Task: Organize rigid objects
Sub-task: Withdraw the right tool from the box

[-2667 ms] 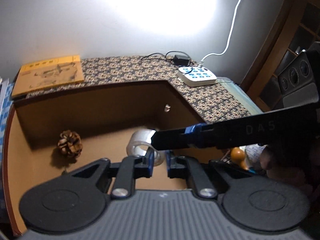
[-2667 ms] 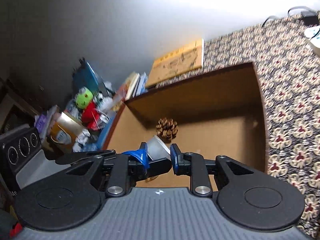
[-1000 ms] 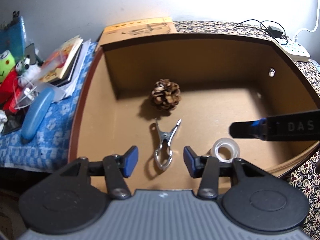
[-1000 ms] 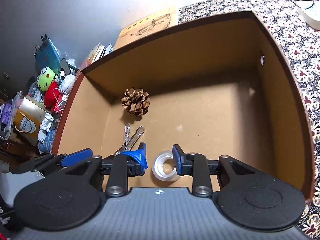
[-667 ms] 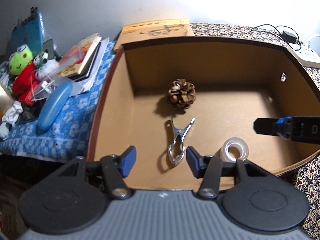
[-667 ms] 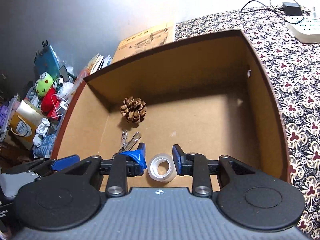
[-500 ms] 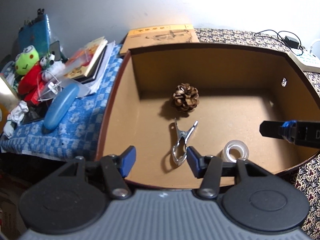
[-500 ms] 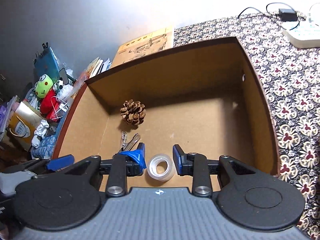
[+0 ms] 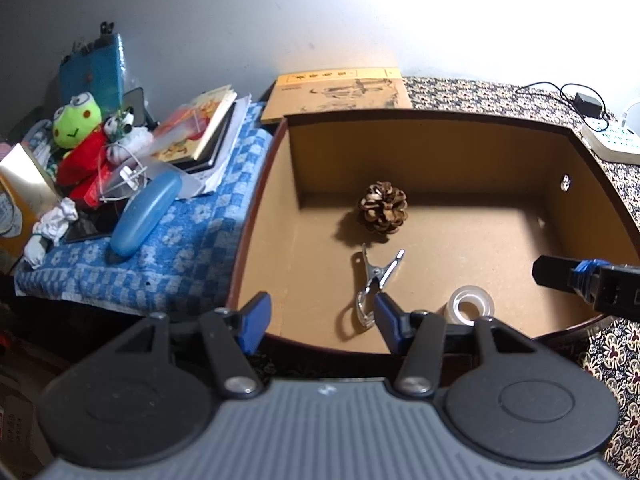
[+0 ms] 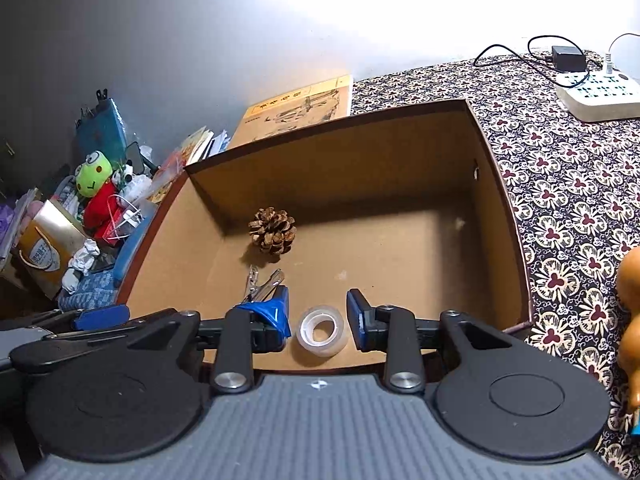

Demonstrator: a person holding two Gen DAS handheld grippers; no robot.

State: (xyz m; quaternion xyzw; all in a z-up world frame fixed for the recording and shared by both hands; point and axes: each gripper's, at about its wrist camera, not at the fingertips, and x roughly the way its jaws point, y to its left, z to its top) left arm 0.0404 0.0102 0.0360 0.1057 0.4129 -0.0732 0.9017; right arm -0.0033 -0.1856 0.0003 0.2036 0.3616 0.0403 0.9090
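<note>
A brown open box (image 9: pixel 436 120) (image 10: pixel 504 184) holds a pine cone (image 9: pixel 383 207) (image 10: pixel 273 230), a metal clip (image 9: pixel 374 280) (image 10: pixel 262 278) and a roll of clear tape (image 9: pixel 470 306) (image 10: pixel 321 330). My left gripper (image 9: pixel 322 320) is open and empty above the box's near left edge. My right gripper (image 10: pixel 318 318) is open and empty, high over the tape at the box's near edge. The right gripper's finger shows in the left wrist view (image 9: pixel 584 276).
A blue checked cloth (image 9: pixel 120 268) at the left carries a blue case (image 9: pixel 146 212), books (image 9: pixel 200 128) and a frog plush (image 9: pixel 78 120). A yellow booklet (image 9: pixel 340 88) lies behind the box. A power strip (image 10: pixel 600 94) sits on the patterned cloth (image 10: pixel 568 184). An orange object (image 10: pixel 630 280) is at the right.
Both grippers have let go of the clip and the tape in the box and pulled back and upward. The left jaws have opened wide; the right jaws have opened a little.
</note>
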